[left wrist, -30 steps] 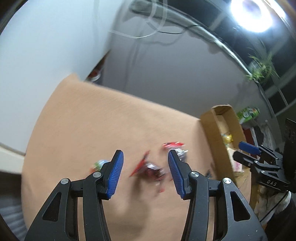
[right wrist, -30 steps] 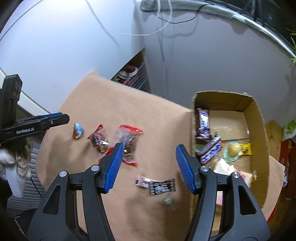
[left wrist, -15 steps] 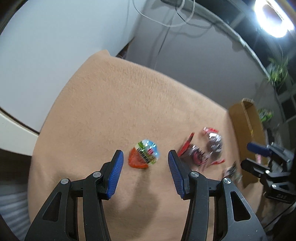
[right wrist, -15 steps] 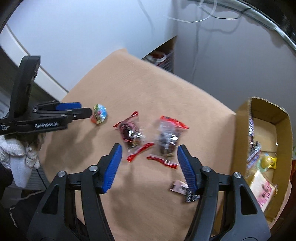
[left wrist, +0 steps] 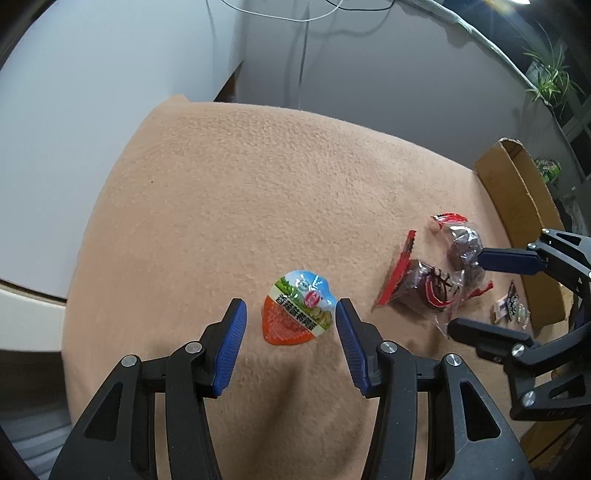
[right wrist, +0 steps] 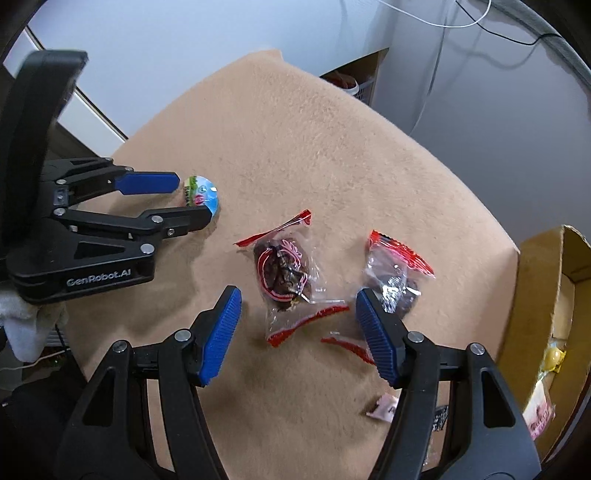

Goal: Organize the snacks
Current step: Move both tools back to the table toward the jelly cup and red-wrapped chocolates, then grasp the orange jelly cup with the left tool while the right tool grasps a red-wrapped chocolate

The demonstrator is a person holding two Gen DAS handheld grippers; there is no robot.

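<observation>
Left tongs [left wrist: 290,341] astride jelly cup [left wrist: 298,307]

A: What lies under the tools?
B: A tan fleece cloth [left wrist: 236,192] covering the tabletop.

A: And ahead of them?
B: A plain pale wall [left wrist: 388,74] with thin cables [left wrist: 306,18] hanging. A leafy houseplant [left wrist: 550,79] stands off to the right, beside a window.
</observation>
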